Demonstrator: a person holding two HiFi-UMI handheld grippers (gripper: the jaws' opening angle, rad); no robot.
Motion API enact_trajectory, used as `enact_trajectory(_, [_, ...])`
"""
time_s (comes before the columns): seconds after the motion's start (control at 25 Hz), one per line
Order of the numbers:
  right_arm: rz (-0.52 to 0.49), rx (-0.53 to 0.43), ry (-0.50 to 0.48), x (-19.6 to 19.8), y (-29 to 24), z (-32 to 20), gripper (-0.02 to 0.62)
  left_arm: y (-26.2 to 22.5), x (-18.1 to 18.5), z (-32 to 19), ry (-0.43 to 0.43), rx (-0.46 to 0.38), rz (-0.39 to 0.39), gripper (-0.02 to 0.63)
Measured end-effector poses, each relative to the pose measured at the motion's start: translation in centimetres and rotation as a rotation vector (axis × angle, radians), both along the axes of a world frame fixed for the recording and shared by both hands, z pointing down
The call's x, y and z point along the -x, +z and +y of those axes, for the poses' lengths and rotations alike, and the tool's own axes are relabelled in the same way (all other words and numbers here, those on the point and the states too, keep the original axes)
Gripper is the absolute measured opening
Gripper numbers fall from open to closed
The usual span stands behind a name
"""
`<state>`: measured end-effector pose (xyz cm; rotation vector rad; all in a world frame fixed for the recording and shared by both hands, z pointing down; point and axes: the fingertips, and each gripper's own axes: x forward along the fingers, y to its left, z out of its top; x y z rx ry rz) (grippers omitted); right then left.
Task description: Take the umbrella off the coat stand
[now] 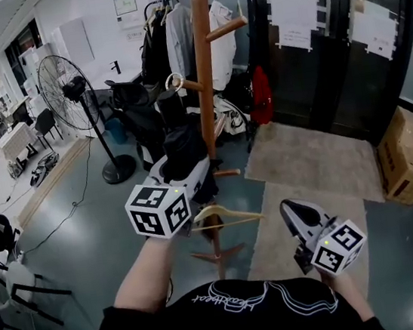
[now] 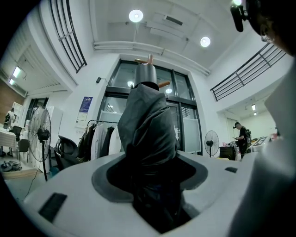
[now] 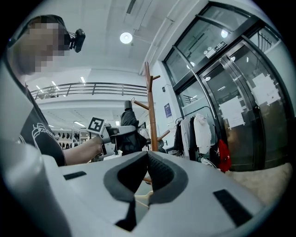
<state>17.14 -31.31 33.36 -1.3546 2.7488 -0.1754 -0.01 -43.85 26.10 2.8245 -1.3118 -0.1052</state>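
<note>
Black folded umbrella (image 1: 178,138) stood upright just beside the wooden coat stand (image 1: 202,54), clamped in the left gripper (image 1: 187,172); lifting it clear of the peg (image 1: 189,85) seemed next, while the right gripper (image 1: 294,217) hung closed and empty.

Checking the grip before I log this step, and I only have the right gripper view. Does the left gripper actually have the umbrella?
Observer: Yes. The left gripper view shows the left gripper closed on the folded black umbrella. Its fabric fills the gap between the jaws.
Operator: Anything under it on the stand?
Observer: In the head view a wooden hanger hangs low on the coat stand, just beneath the left gripper.
Operator: What's on the person's left?
Observer: A standing fan on the floor, well apart from the stand.
</note>
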Motion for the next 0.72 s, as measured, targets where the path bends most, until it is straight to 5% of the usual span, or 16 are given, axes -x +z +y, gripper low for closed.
enact_trajectory(0.32, [-0.008,0.000,-0.055,1.4,-0.2,0.5,0.003,-0.3,1.6,4.3,0.032,-0.006,0.045,0.239])
enact_trajectory(0.72, [-0.041,0.041,-0.112,1.9,1.9,3.4,0.003,4.2,0.3,12.5,0.120,0.124,0.108,0.239])
